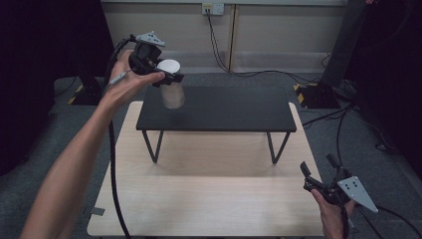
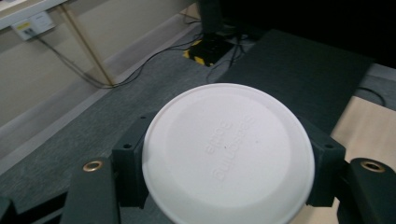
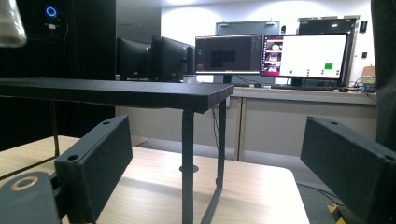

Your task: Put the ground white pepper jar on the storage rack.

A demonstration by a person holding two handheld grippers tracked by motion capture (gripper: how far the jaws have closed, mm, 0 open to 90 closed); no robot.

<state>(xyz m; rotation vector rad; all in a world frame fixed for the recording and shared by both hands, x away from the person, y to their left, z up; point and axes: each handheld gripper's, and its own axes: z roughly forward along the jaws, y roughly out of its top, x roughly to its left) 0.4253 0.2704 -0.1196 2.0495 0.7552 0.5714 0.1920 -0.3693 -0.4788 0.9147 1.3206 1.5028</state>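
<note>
Here, upper left, my left jaws [image 1: 166, 75] grip the upright cup [image 1: 172, 94] above the black shelf's [image 1: 224, 112] left end; right jaws [image 1: 318, 172] gape, idle.

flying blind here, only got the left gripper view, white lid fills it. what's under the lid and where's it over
Observer: Under the white lid is a clear cup, held in the left gripper above the back left corner of the black shelf.
Operator: is the cup resting on the shelf
Observer: I can't tell; in the high view the cup is blurred and its base sits right at the shelf's surface.
Operator: what's the right gripper doing
Observer: The right gripper is low at the near right of the wooden table, jaws open and nothing between them.
</note>
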